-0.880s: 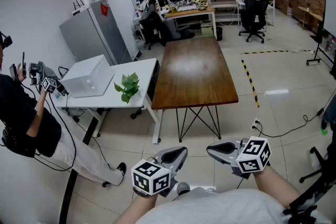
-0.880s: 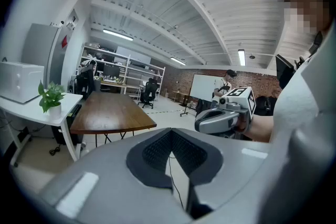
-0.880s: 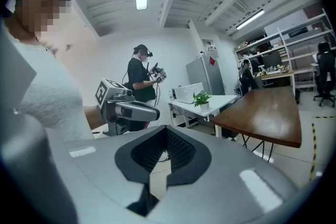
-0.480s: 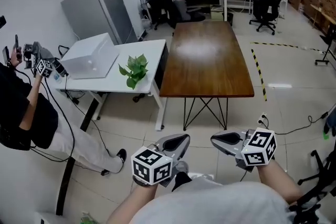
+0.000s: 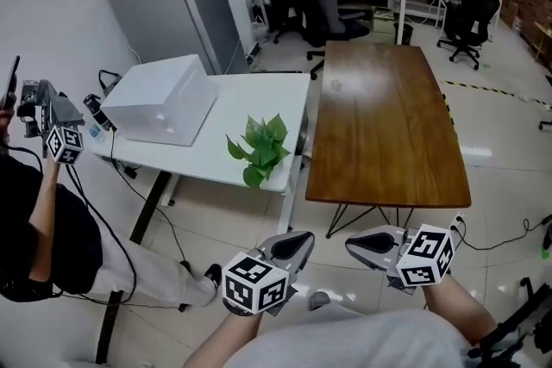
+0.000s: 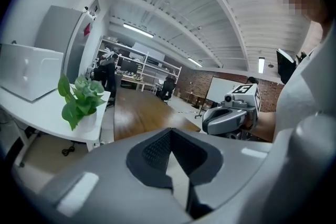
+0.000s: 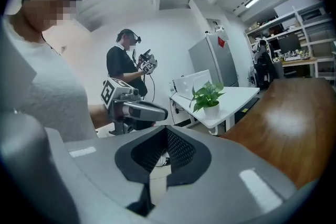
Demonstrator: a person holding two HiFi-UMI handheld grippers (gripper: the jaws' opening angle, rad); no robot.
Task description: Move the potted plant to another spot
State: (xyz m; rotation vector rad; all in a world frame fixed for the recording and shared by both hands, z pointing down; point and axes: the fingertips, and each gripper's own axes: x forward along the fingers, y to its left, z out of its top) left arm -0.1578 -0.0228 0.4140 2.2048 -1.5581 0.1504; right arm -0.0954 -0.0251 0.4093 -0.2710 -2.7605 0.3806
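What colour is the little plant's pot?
White. The pot shows best in the right gripper view.

Glossy brown wood on the long table (image 5: 384, 125), with pale glare patches. Left of the table, a matt white desk (image 5: 250, 95) and smooth white box (image 5: 164, 99); waxy green leaves on the potted plant (image 5: 259, 149). Further left, a dull grey metal cabinet (image 5: 164, 4). Right of the table, shiny pale floor tiles (image 5: 500, 177). Smooth grey plastic on the left gripper (image 5: 297, 242) and right gripper (image 5: 355, 243), with ribbed black pads (image 6: 156, 150).

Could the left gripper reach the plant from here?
Probably not yet: the left gripper hangs over the floor, short of the white table where the plant stands. Nothing blocks the plant's near side.
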